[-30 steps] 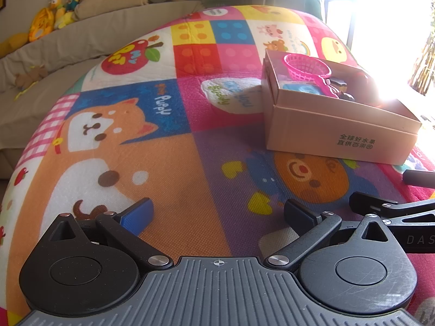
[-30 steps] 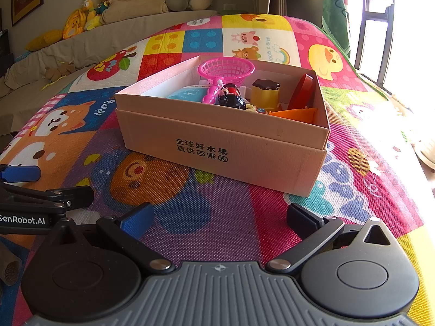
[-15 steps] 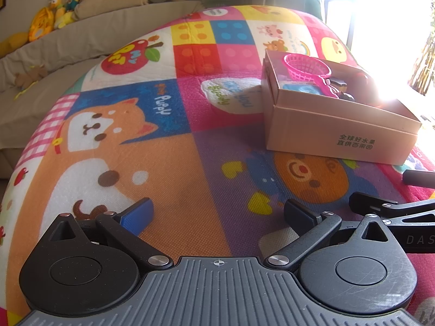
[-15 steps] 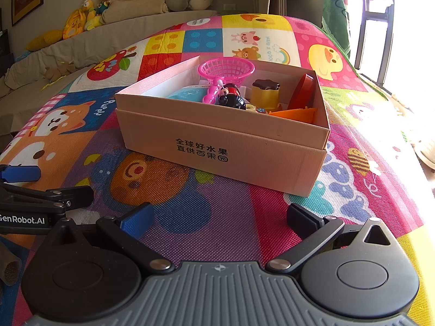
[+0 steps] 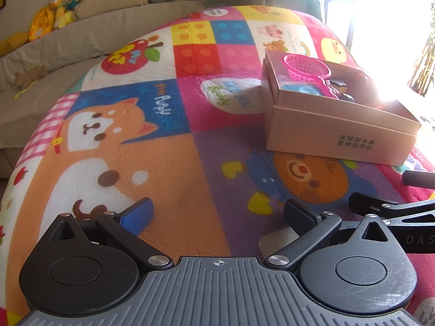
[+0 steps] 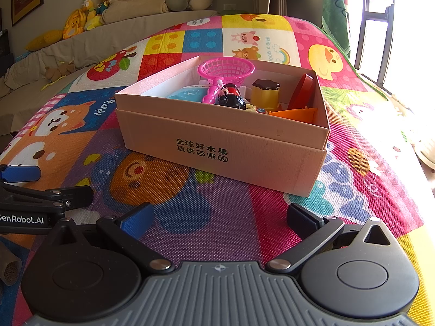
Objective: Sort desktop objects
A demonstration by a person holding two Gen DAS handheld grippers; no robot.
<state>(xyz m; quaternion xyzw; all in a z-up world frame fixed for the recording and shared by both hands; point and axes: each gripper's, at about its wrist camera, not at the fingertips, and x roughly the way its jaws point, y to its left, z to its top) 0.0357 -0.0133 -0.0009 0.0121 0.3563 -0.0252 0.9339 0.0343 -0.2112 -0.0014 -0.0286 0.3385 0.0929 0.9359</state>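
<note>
**No change between frames: both grippers idle before a filled box**

Left wrist view: Nothing is seen to have shifted against the pictures of a second and half a second ago; the left gripper [image 5: 217, 214] is held low over the play mat [image 5: 168, 163] in the same pose, its jaws spread wide with nothing between them. The cardboard box [image 5: 337, 133] is found ahead and to the right, well apart from the fingertips, with a pink net [image 5: 307, 68] standing above its rim. No loose object is seen on the mat in this view, so the sorting is judged finished or paused. Open mat is offered ahead and to the left. To the right, room is limited by the other gripper's fingers just beside this one and by strong window glare that hides the box's far corner.

Right wrist view: Here too nothing is seen to have changed. The right gripper [image 6: 220, 217] is held wide open and empty, facing the box [image 6: 223, 149] squarely, a strip of bare mat [image 6: 217, 212] lying between. Inside are seen the net [image 6: 227, 69], a black figure [image 6: 231, 99], a yellow jar [image 6: 265, 95], a red disc [image 6: 301, 92] and an orange piece [image 6: 295, 114]. The near wall is the edge to be cleared on any reach in. The mat's right edge falls away near the window.
</note>
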